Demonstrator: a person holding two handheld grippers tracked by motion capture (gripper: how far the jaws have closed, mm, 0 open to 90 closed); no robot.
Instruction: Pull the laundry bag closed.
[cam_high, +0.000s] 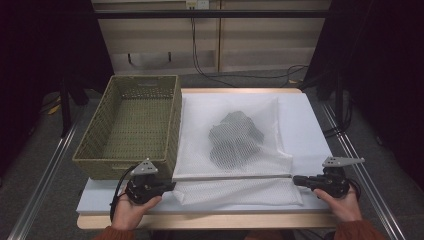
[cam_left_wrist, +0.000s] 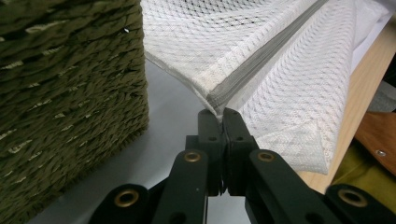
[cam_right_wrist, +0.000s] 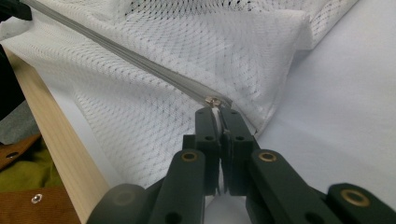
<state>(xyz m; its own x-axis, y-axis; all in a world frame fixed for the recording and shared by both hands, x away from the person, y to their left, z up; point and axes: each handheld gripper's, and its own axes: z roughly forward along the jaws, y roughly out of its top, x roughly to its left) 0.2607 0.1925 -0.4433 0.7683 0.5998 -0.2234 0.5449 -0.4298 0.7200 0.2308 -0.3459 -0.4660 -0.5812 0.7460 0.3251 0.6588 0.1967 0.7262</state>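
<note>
With the zipper drawn fully across, your left gripper pinches the mesh bag's corner, your right gripper its pull tab; basket awaits.

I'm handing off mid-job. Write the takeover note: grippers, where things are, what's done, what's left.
Left gripper: shut on the mesh bag at the zipper's left end corner.
Right gripper: shut on the zipper pull at the bag's right end.
Bag lies flat on the table, a dark garment inside; wicker basket sits left, empty.
Done: both ends gripped.
Left: probably the bag goes into the basket.
</note>
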